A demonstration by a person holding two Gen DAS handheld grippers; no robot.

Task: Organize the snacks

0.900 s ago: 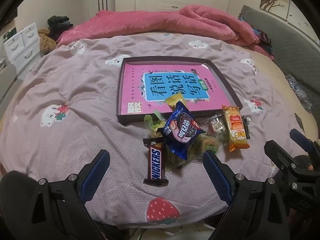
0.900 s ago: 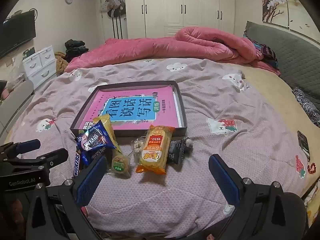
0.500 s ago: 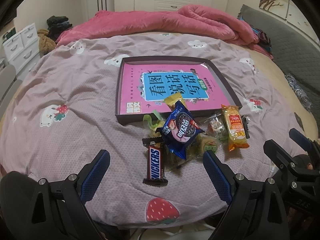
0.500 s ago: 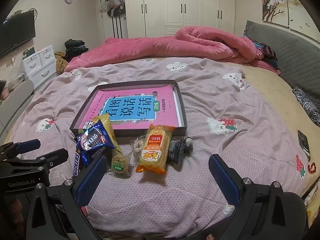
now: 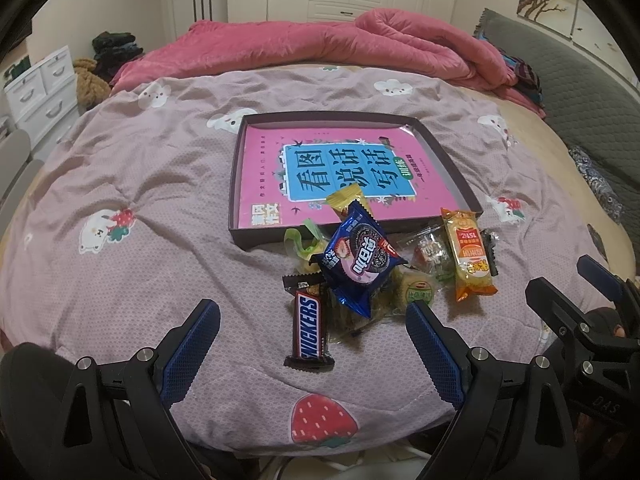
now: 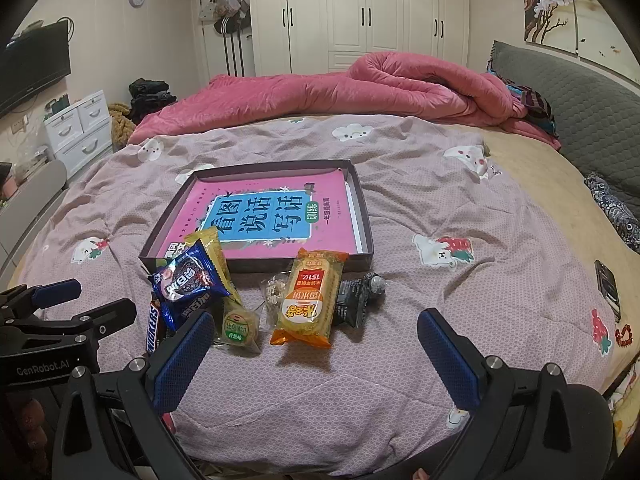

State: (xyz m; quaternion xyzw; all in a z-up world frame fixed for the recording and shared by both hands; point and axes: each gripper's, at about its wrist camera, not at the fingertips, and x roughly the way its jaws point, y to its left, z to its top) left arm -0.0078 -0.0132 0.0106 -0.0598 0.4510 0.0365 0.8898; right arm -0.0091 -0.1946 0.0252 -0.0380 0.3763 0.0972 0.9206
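Bedspread (image 5: 120, 184), mauve and printed with strawberries and white animals, carries everything you need. On it sits a shallow dark box tray (image 5: 236, 184) with a pink book (image 5: 264, 168) lying flat inside; the blue title panel shows large Chinese characters. The tray looks stiff and light, and is probably where the snacks go.

Just in front of its near wall lies a loose heap of wrapped snacks. The orange rice cracker pack (image 6: 308, 300), printed with Chinese text and "151", looks light and brittle, so hold it across the middle, gently. The blue cookie pouch (image 5: 360, 260), an Oreo-style strawberry flavour, rests on top of other packets, puffy and slippery; pinch its crimped end. The Snickers bar (image 5: 309, 328), its name clearly legible, lies nearest you, firm and easiest to grip across its width. A small round pastry (image 6: 236, 326) with a green label, a clear-wrapped sweet and a dark packet (image 6: 352, 296) sit between; their writing is too small to read.

Your left gripper (image 5: 312, 348) and right gripper (image 6: 316, 360) both hang short of the heap, jaws spread wide, holding nothing.
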